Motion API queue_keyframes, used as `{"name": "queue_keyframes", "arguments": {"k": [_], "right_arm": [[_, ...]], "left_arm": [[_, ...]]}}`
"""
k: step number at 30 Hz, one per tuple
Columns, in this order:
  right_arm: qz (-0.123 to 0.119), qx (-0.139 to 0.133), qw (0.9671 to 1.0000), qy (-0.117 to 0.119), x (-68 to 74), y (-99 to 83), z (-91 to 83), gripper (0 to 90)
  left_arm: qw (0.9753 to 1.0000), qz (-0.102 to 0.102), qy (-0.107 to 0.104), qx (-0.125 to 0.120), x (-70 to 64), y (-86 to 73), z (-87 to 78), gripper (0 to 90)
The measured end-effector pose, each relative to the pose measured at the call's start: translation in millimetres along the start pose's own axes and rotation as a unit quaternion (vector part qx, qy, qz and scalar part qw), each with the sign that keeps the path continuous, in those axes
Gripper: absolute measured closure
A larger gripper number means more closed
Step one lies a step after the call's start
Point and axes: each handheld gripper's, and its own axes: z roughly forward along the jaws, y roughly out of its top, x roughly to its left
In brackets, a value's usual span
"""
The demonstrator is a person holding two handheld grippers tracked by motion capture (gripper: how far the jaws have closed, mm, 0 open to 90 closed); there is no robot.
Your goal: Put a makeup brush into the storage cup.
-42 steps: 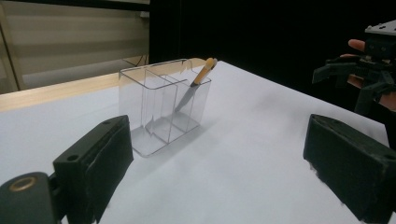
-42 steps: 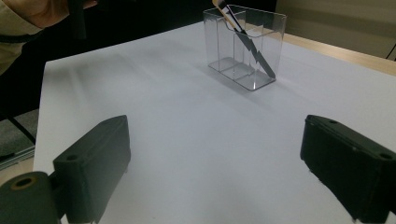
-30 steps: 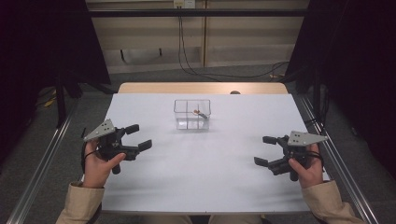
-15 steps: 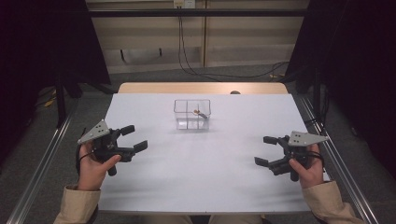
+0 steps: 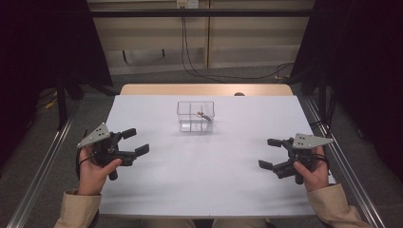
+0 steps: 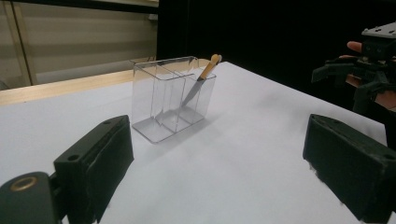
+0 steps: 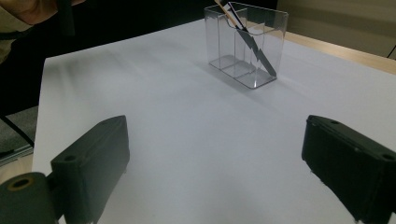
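Left gripper (image 5: 136, 143), lower left of the high view, and right gripper (image 5: 269, 153), lower right — both with jaws spread wide, grasping nothing. Clear divided box (image 5: 196, 116) stands upper centre on the white table (image 5: 199, 180), well apart from both — a wooden-handled knife (image 6: 201, 79) leans tilted in one end compartment.

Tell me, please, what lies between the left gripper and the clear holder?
Nothing: bare white table separates the open left gripper from the clear holder, per the left gripper view.

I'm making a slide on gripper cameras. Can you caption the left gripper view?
Open left gripper faces a clear divided container holding a tilted wooden-handled knife on the white table.
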Motion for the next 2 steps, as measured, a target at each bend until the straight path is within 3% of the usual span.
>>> {"name": "queue_keyframes", "arguments": {"k": [2], "right_arm": [[0.001, 0.001, 1.0, -0.001, -0.4, -0.2, -0.1, 7.3]], "left_arm": [[1.0, 0.001, 0.001, 0.001, 0.2, -0.1, 0.0, 8.4]]}}
